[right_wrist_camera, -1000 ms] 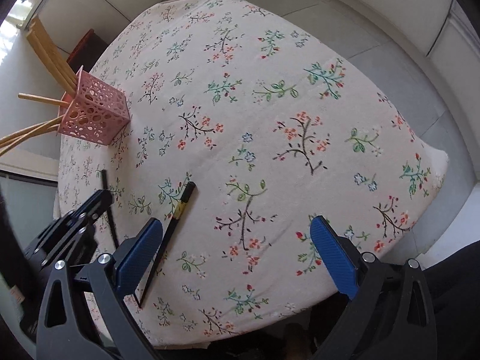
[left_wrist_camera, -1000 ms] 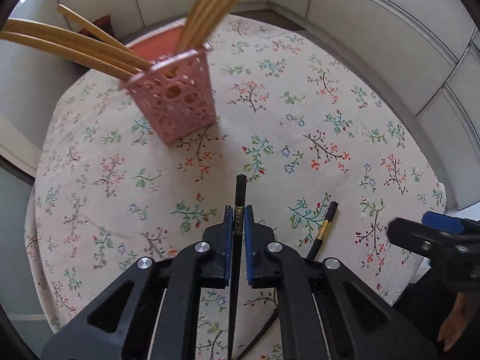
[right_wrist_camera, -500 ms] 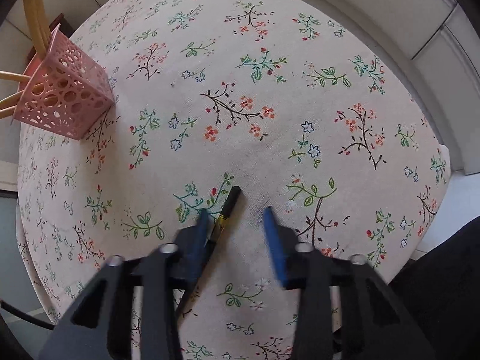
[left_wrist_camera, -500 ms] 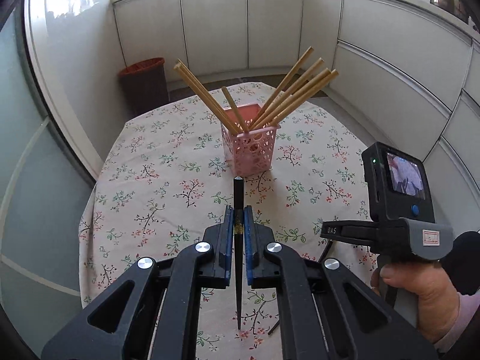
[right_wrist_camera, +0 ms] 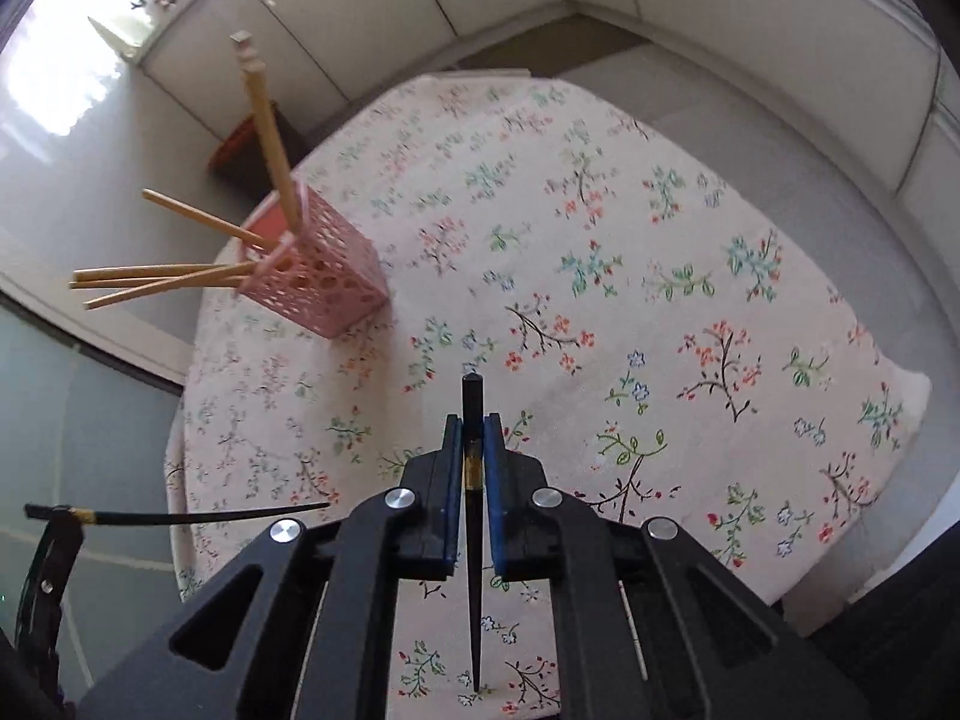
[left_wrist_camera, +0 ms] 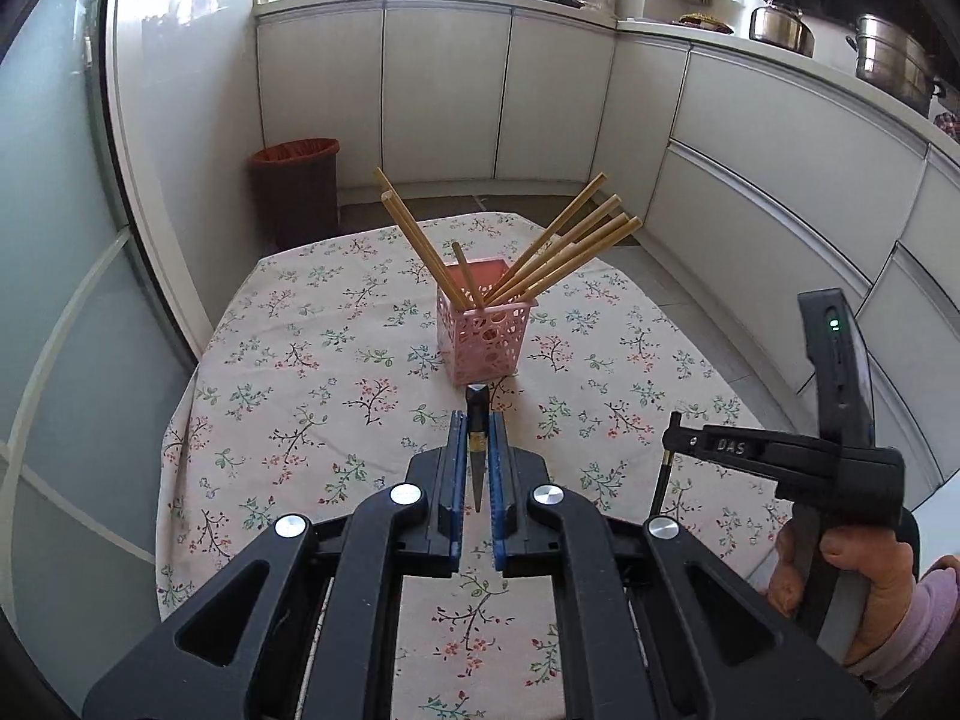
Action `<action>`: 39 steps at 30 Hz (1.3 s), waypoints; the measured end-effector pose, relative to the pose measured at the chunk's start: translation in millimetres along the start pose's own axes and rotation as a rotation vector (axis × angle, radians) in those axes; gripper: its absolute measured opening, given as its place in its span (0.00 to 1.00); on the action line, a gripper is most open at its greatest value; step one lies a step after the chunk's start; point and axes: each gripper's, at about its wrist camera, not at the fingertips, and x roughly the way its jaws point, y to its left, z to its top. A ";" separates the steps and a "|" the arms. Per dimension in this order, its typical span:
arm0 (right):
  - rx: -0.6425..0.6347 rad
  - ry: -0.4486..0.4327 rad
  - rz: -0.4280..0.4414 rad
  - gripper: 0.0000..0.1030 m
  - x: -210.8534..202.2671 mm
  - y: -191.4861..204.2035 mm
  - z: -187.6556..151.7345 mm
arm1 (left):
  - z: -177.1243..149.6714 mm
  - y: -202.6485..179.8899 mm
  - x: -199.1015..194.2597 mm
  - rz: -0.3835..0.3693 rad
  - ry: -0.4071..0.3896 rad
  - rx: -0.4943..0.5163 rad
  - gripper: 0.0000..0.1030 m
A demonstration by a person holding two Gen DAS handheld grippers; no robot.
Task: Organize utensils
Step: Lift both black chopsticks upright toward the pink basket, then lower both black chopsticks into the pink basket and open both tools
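Left wrist view: the round table under a cream floral tablecloth [left_wrist_camera: 336,396] fills the middle, its cloth edge dropping away at nine o'clock toward the glass panel and at three o'clock toward the white cabinet fronts [left_wrist_camera: 774,168]; bare floor rings it on both sides. A brown waste bin with a red liner [left_wrist_camera: 295,189] stands off the far edge at eleven o'clock. The pink perforated plastic holder [left_wrist_camera: 487,339] sits upright near the table's centre, well in from every edge, with open cloth all round it, and tan wooden chopsticks [left_wrist_camera: 564,255] fan out of its top. The left gripper [left_wrist_camera: 477,456] is clamped on a black chopstick with a gold band [left_wrist_camera: 477,420], lifted above the cloth at six o'clock of the holder.

In the right wrist view, the right gripper [right_wrist_camera: 473,450] is clenched on a second black gold-banded chopstick [right_wrist_camera: 472,408], held clear of the table, the holder at eleven o'clock.
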 end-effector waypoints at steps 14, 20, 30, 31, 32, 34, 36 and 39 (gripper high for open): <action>-0.290 -0.291 0.099 0.07 -122.5 22.5 -9.1 | 14.6 -26.5 -46.5 -0.090 -0.057 -0.023 0.06; -0.281 -0.330 0.143 0.07 -148.6 24.2 2.6 | 27.5 -32.2 -58.1 -0.073 -0.085 -0.007 0.06; -0.240 -0.367 0.229 0.07 -171.5 22.9 28.3 | 70.6 -35.2 -68.0 -0.035 -0.154 0.003 0.06; -0.237 -0.371 0.235 0.07 -172.5 23.3 31.1 | 78.7 -36.3 -68.3 -0.028 -0.170 0.009 0.06; -0.234 -0.375 0.239 0.07 -173.3 23.6 34.1 | 86.9 -37.0 -67.9 -0.022 -0.187 0.014 0.06; -0.231 -0.382 0.244 0.07 -174.2 23.7 38.4 | 102.1 -36.8 -63.7 -0.009 -0.214 0.010 0.06; -0.228 -0.383 0.246 0.07 -172.6 23.7 43.0 | 117.1 -35.0 -56.1 0.001 -0.238 -0.004 0.06; -0.228 -0.380 0.242 0.07 -166.5 23.5 49.0 | 137.6 -31.4 -34.5 0.034 -0.261 -0.032 0.06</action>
